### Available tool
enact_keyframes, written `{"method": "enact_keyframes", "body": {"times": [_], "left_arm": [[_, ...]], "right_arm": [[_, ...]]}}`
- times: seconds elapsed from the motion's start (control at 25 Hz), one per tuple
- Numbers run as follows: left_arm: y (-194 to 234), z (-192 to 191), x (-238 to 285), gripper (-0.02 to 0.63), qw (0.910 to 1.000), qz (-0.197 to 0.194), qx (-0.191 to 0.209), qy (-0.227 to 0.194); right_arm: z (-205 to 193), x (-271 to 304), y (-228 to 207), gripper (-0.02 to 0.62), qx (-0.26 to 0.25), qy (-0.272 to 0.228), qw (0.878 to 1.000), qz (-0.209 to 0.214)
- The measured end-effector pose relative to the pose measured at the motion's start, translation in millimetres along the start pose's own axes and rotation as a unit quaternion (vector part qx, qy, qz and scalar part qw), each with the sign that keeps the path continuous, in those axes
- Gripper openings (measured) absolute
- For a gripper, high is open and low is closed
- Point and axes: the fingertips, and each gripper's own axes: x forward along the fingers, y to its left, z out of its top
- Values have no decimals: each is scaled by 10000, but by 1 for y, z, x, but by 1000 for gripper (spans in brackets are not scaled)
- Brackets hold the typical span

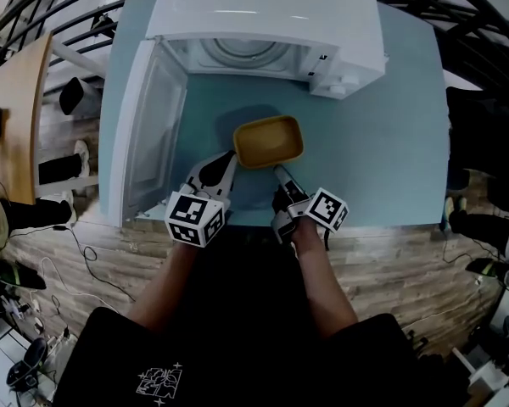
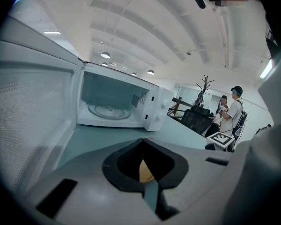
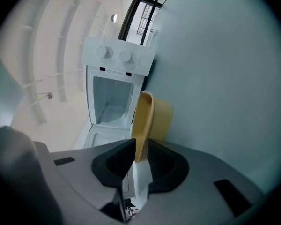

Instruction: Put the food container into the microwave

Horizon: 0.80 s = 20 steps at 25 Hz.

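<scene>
Right gripper (image 3: 141, 146) clamps container (image 3: 161, 118) — left (image 2: 143, 143) perhaps.

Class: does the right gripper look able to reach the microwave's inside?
Probably yes: the right gripper grips the container, the door stands wide open, and only bare table lies before the microwave.

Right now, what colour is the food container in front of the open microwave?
Plain mustard yellow, no pattern. The shallow rectangular plastic food container shows best in the head view.
</scene>
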Motion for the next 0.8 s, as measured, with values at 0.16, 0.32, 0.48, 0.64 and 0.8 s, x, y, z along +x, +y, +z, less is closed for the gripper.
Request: {"method": "enact_keyframes", "body": {"times": [0.16, 0.32, 0.48, 0.64, 0.8], "left_arm": [[1, 0, 2, 8, 10000, 3, 3, 25], [3, -1, 3, 8, 10000, 5, 3, 51], [5, -1, 4, 8, 10000, 8, 2, 75], [6, -1, 5, 8, 9999, 7, 30, 103], [10, 0, 3, 8, 9999, -2, 34, 123]], "right_arm": [[1, 3, -3, 74, 126, -38, 9999, -5], [2, 6, -4, 74, 174, -41, 9998, 3], [4, 10, -7, 71, 253, -87, 9996, -32], [5, 14, -7, 61, 371, -110, 9993, -11], [3, 17, -7, 52, 439, -129, 9989, -21]]}}
